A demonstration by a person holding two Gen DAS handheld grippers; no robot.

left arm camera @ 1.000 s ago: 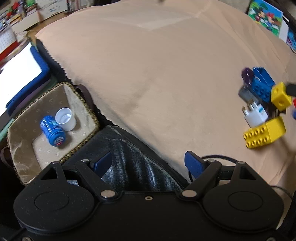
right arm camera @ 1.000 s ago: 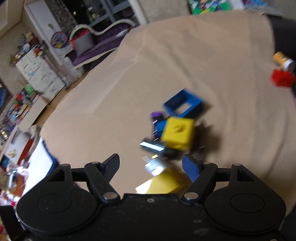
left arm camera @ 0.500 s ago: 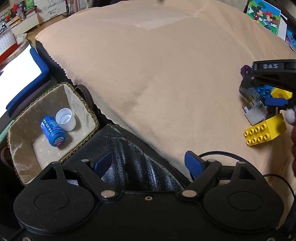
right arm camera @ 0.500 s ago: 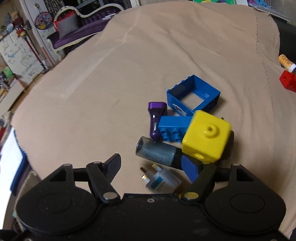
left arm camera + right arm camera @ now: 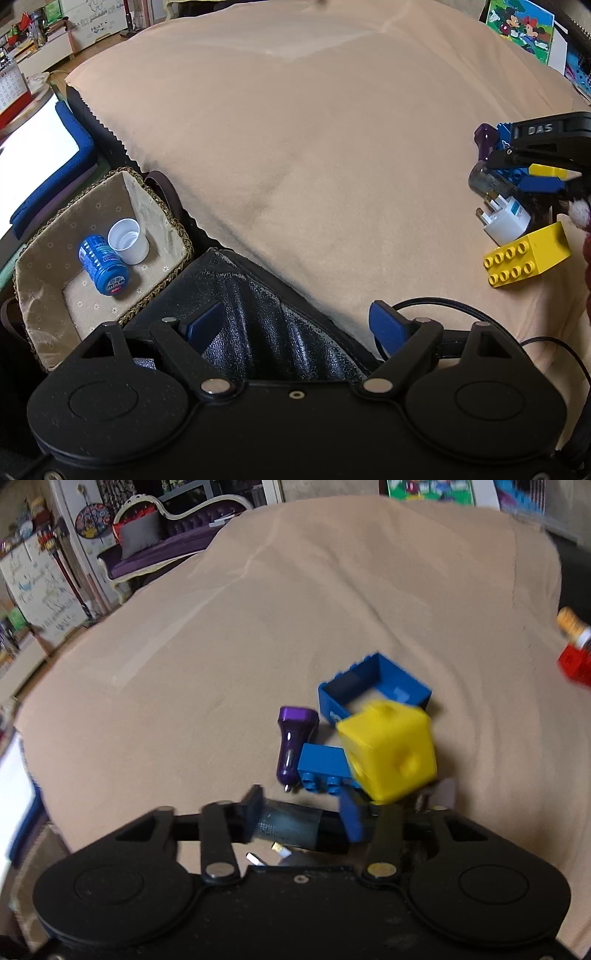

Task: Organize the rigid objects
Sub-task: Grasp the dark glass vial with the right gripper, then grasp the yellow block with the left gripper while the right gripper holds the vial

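A pile of small items lies on the beige cloth: a dark grey cylindrical bottle (image 5: pixel 295 829), a purple car charger (image 5: pixel 293 740), a blue flat brick (image 5: pixel 323 766), a blue open frame (image 5: pixel 373 686), a yellow cube (image 5: pixel 391 749), a white plug (image 5: pixel 504 219) and a yellow brick (image 5: pixel 526 254). My right gripper (image 5: pixel 303 816) has its fingers on either end of the grey bottle, closing on it. My left gripper (image 5: pixel 295 325) is open and empty above a black leather edge, near a lined basket (image 5: pixel 48 258).
The basket holds a blue can (image 5: pixel 103 260) and a white cup (image 5: pixel 127 240). A red brick (image 5: pixel 574 664) with a small bottle lies at the far right of the cloth. A black cable (image 5: pixel 461 308) runs by the left gripper.
My right gripper has moved down onto the pile and its fingers have narrowed around the grey bottle. The left gripper has hardly moved.
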